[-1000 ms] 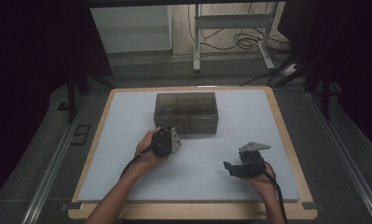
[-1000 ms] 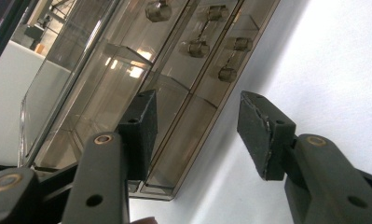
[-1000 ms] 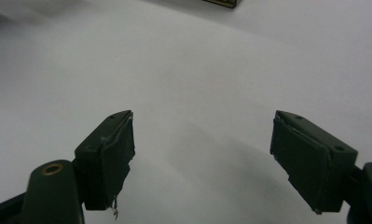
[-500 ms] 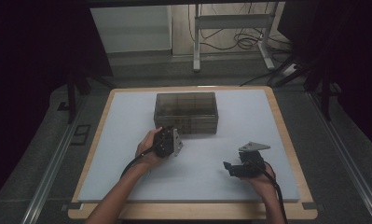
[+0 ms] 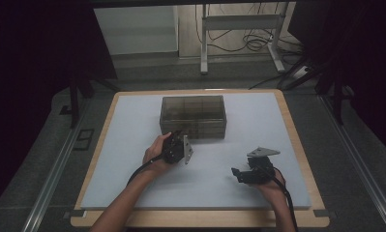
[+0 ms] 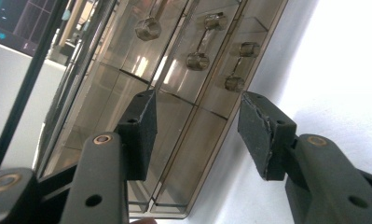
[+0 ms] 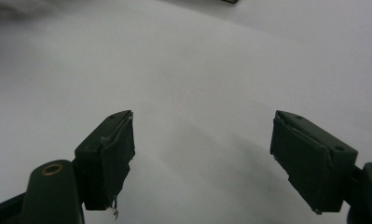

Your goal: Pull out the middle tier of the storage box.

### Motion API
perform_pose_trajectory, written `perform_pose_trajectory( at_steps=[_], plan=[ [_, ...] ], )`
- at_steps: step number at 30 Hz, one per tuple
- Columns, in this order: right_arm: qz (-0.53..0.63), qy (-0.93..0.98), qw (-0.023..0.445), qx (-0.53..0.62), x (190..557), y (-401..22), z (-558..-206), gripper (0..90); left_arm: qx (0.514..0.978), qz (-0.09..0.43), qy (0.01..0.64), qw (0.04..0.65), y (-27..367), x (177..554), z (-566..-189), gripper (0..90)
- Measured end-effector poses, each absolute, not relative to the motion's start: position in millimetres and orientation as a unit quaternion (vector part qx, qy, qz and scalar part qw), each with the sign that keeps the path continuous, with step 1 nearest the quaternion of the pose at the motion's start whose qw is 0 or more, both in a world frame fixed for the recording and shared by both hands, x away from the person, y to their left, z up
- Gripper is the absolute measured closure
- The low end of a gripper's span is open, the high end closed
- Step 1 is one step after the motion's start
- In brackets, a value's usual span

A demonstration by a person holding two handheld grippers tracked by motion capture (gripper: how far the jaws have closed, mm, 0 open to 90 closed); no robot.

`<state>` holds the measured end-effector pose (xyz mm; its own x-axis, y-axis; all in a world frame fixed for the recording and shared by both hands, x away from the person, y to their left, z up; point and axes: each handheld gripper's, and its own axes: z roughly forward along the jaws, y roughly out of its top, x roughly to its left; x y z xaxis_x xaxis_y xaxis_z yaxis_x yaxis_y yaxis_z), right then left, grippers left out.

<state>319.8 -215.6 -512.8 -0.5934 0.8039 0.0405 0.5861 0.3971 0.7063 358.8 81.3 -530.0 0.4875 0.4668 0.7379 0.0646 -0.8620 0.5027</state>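
While the person's left hand (image 5: 154,153) holds the left gripper (image 5: 177,140) close to the front face of the smoky, see-through box (image 5: 193,116), the jaws of that gripper stand partly apart with nothing between them. Seen from the left gripper view, the two black pads (image 6: 141,130) frame the box's front (image 6: 174,93) without touching it; the view is tilted, so the box runs slantwise across it. Behind the tinted wall lie thin dividers that split the box into compartments, and several small dumbbell-shaped pulls (image 6: 202,42) sit on its face. What is inside the compartments cannot be made out. From the high view the box stands on the pale mat (image 5: 132,145) that covers the counter (image 5: 297,140), toward the far middle of it, a little left of centre, with its long side facing the person. The right gripper (image 5: 239,174) rests well apart from the box, near the front right part of the mat, held by the right hand (image 5: 270,186), a grey three-cornered plate (image 5: 263,152) on top of it and its cable (image 5: 287,203) trailing back along the forearm. Its jaws stand wide apart in the right gripper view (image 7: 202,158), over bare mat (image 7: 197,70), holding nothing.
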Motion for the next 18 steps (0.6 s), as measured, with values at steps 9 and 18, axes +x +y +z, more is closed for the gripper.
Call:
perform_pose_trajectory(
  at_steps=[9,18],
  plan=[
    [0.347,0.822,0.155,0.424,320.3,-215.3,-514.0,21.2,0.834,0.491,0.150,0.203,77.3,358.7,-532.1,48.3],
    [0.346,0.822,0.154,0.425,320.7,-215.1,-515.0,21.2,0.832,0.495,0.147,0.203,73.7,359.9,-534.7,48.9]
  ],
)
